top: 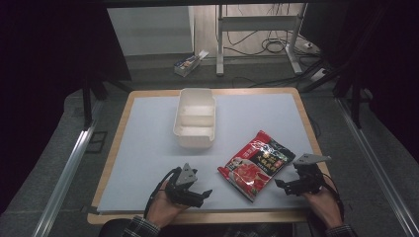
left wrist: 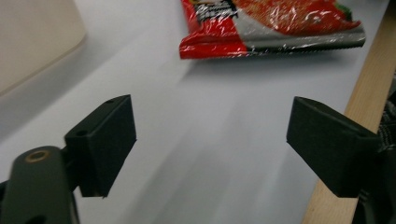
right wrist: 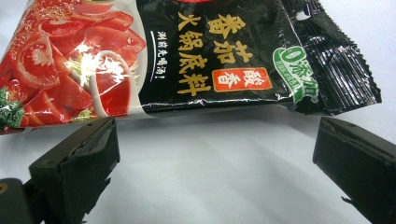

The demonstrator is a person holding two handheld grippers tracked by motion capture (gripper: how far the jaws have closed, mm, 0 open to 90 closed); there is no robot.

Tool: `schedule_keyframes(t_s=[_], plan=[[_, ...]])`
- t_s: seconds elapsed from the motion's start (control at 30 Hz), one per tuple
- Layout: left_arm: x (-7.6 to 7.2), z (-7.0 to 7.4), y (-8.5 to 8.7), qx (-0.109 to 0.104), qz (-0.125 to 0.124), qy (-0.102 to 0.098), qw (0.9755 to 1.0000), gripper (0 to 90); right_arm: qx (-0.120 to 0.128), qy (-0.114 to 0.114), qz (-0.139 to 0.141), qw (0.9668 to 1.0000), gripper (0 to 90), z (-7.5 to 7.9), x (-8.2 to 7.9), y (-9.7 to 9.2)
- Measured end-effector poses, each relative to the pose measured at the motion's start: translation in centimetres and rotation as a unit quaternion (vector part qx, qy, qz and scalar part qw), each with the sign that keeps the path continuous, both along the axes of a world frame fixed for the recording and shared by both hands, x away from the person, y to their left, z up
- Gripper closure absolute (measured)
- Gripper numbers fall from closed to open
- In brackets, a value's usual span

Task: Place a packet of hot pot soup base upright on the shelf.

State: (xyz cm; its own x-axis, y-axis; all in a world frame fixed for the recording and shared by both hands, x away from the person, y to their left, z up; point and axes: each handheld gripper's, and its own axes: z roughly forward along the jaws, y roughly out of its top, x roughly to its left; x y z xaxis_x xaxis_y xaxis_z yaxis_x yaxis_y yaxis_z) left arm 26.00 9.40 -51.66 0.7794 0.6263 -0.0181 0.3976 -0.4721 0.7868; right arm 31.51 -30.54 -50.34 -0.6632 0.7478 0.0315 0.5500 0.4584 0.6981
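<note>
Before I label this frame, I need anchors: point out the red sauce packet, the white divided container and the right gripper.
red sauce packet (top: 253,166), high view, middle of its printed face.
white divided container (top: 179,120), high view, its left wall.
right gripper (top: 282,186), high view, midway between its fingertips.

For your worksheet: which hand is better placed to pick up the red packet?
Probably right: the right gripper faces the packet closely, jaws open. The left gripper sits farther off.
</note>
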Motion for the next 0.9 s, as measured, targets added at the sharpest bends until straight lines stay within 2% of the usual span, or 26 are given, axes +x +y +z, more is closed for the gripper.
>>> schedule_keyframes(t_s=[0.2,0.23,0.4,0.43,0.53,0.57,0.6,0.63,0.67,0.7,0.9], plan=[[0.5,0.4,-0.7,-0.015,-0.016,0.004,0.9997,34.2,-0.001,0.002,0.002,1.0,1.0,-0.2,0.1,0.0],[0.6,0.5,-0.9,-0.018,-0.02,0.005,0.9996,34.2,-0.001,0.002,0.002,1.0,1.0,-0.2,0.1,0.0],[1.0,0.7,-1.6,-0.025,-0.039,0.006,0.9989,52.1,0.0,0.003,0.004,1.0,1.3,-0.2,0.1,0.0],[1.1,0.8,-1.7,-0.027,-0.044,0.006,0.9986,52.1,0.0,0.003,0.004,1.0,1.3,-0.2,0.1,0.0],[1.6,1.0,-2.4,-0.038,-0.062,0.01,0.9973,64.9,-0.001,0.003,0.005,1.0,1.4,-0.2,0.2,0.0],[1.8,1.0,-2.7,-0.038,-0.067,0.01,0.997,72.1,0.0,0.006,0.004,1.0,1.4,-0.3,0.2,0.0],[1.9,1.0,-2.9,-0.037,-0.072,0.01,0.9966,72.1,0.0,0.006,0.004,1.0,1.4,-0.3,0.2,0.0],[2.2,1.1,-3.4,-0.039,-0.079,0.009,0.996,81.9,0.001,0.004,0.005,1.0,1.4,-0.3,0.2,0.0],[2.3,1.1,-3.6,-0.04,-0.081,0.01,0.9958,87.3,0.001,0.005,0.004,1.0,1.5,-0.2,0.2,-0.1],[2.3,1.1,-3.6,-0.04,-0.081,0.01,0.9958,89.6,0.001,0.005,0.004,1.0,1.5,-0.2,0.2,-0.1],[3.3,1.2,-5.3,-0.043,-0.091,0.005,0.9949,89.8,-0.005,0.004,0.008,0.9999,1.6,-0.3,0.2,0.0]])
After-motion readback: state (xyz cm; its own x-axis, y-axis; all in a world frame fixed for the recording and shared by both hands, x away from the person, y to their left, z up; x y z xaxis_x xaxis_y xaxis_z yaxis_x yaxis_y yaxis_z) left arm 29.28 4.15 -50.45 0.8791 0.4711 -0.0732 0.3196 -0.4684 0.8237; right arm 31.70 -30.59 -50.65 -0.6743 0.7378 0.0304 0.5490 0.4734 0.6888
